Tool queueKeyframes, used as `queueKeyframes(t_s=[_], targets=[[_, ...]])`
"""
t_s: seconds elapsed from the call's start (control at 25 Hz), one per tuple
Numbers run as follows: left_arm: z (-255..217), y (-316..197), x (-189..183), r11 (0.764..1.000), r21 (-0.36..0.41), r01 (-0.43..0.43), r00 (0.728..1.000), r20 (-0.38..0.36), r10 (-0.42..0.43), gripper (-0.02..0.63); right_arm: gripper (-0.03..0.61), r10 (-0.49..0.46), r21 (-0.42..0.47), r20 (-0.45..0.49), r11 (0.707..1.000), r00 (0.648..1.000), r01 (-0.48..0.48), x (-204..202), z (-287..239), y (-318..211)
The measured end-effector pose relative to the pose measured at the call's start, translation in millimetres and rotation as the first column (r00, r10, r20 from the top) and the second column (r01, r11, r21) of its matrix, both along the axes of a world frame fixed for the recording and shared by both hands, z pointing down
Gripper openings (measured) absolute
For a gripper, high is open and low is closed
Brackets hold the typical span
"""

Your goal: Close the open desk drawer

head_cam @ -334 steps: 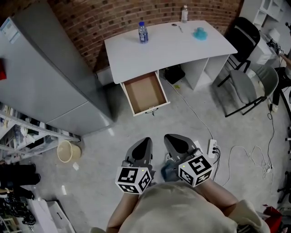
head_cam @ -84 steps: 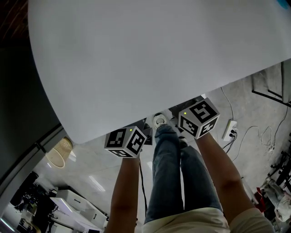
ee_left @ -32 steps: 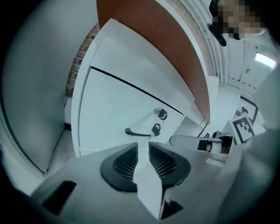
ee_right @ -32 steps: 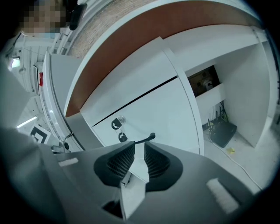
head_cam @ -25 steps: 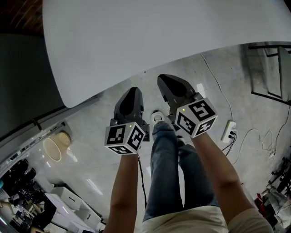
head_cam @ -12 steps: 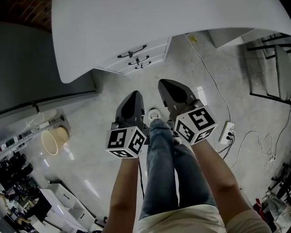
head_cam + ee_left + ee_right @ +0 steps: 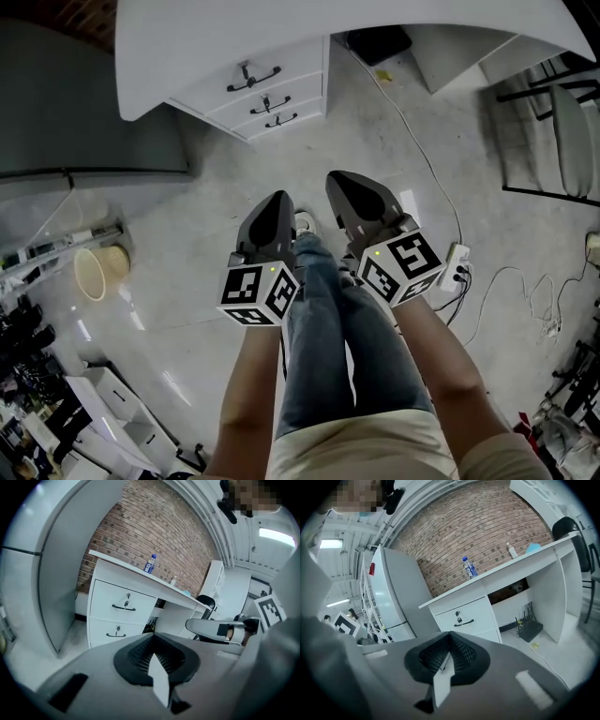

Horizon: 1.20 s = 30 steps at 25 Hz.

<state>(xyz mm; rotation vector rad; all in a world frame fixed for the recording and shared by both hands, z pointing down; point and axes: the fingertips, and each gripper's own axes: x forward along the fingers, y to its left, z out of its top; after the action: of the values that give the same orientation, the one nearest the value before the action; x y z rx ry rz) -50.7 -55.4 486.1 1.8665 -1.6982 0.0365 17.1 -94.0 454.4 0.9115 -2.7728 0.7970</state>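
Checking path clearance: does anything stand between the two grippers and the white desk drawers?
Nothing visible. Only bare grey concrete floor lies between the left gripper, the right gripper and the white desk drawers, all shut. A white cable passes to the right.

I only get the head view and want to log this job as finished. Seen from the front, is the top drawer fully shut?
Observer: Yes. In the left gripper view the top drawer sits flush with the drawer below, with no gap.
Operator: Are the claws holding anything?
Observer: No. The left claw and right claw each have their jaws together, with nothing between them.
Operator: Anything on top of the desk?
Observer: A bottle stands upright on the desk.
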Motion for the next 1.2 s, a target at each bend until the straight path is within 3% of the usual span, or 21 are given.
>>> queueKeyframes(t_s=[0.4, 0.84, 1.2], targets=[[-55, 62, 44, 0.999, -0.023, -0.035, 0.999, 0.013, 0.035, -0.003, 0.003, -0.056, 0.026, -0.041, 0.998, 0.998, 0.057, 37, -61, 63], [-149, 85, 73, 0.999, 0.001, -0.045, 0.999, -0.019, 0.045, -0.002, 0.003, -0.05, 0.056, -0.063, 0.997, 0.997, 0.054, 66, -148, 92], [-208, 110, 93, 0.997, 0.015, -0.073, 0.997, 0.004, 0.073, -0.003, 0.003, -0.071, 0.097, -0.065, 0.992, 0.995, 0.077, 83, -205, 117]])
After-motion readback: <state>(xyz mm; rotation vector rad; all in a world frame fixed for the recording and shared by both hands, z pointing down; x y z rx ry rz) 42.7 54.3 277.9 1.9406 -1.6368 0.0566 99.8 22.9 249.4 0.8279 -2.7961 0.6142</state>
